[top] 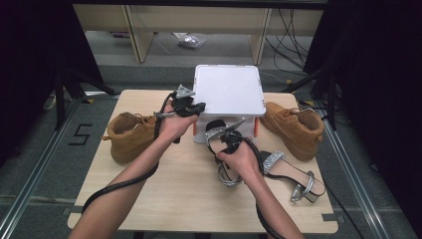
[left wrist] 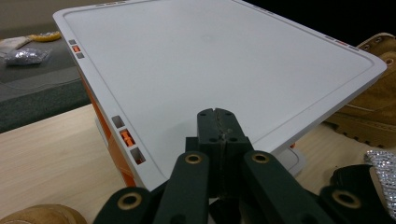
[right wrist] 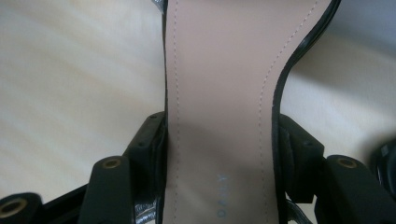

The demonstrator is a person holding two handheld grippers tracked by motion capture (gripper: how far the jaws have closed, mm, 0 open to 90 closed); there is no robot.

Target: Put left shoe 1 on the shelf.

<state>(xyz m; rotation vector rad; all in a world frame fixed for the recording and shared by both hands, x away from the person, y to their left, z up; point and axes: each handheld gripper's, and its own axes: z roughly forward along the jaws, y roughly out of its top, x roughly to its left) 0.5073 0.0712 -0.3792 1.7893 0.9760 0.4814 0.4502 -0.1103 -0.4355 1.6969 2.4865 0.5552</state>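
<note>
A white box with a flat lid (top: 229,89) stands at the back middle of the table. My left gripper (top: 195,107) is at the box's left front corner. In the left gripper view its jaws (left wrist: 218,116) are shut tip to tip over the lid (left wrist: 210,60), with nothing between them. My right gripper (top: 230,135) is shut on a black sandal with a silver glitter strap (top: 215,132), just in front of the box. In the right gripper view the two jaws (right wrist: 219,140) press on both edges of the sandal's tan insole (right wrist: 219,70).
A tan boot (top: 130,134) lies at the left of the wooden table (top: 189,199), and its mate (top: 293,127) stands at the right of the box. A second glitter sandal (top: 291,172) lies at the front right. Cables trail from both grippers.
</note>
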